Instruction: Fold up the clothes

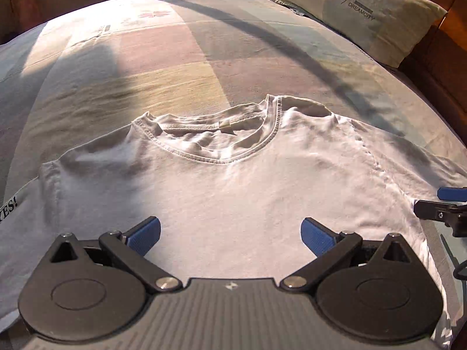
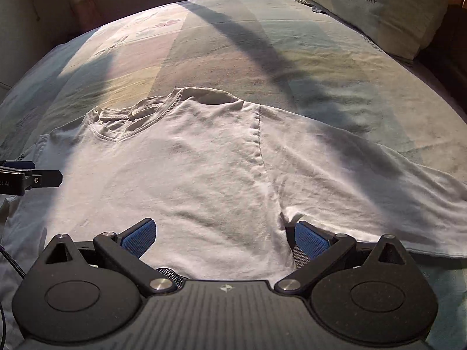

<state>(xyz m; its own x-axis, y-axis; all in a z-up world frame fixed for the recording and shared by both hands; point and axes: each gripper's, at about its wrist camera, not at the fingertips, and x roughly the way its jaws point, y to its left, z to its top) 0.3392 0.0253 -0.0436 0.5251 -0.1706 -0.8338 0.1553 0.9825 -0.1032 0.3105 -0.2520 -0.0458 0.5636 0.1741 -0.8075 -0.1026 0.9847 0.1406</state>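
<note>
A white shirt (image 1: 233,192) lies front up on the bed (image 1: 175,58), collar (image 1: 216,145) toward the far side and both sleeves spread. Nothing looks folded yet, so the step in hand seems to be taking hold for a first fold.

On the left, the left sleeve (image 1: 26,221) runs off toward the bed's edge, with some dark lettering showing beside it. The left gripper (image 1: 232,234) hangs low over the chest, its blue fingers (image 1: 144,234) spread wide and holding nothing. To work well it should probably slide leftward to the sleeve or shoulder seam, pinch only one clean layer, and keep the cloth taut.

In the middle, the back of the collar is rumpled; smoothing it first would likely give a flatter fold.

On the right, the right gripper (image 2: 224,239) is also wide open and empty, over the body by the armpit, one finger (image 2: 310,240) just at the right sleeve (image 2: 364,180) hem. It could close on that sleeve and carry it inward across the chest, matching the left side. A pillow (image 2: 379,8) sits at the far right corner, well apart.
</note>
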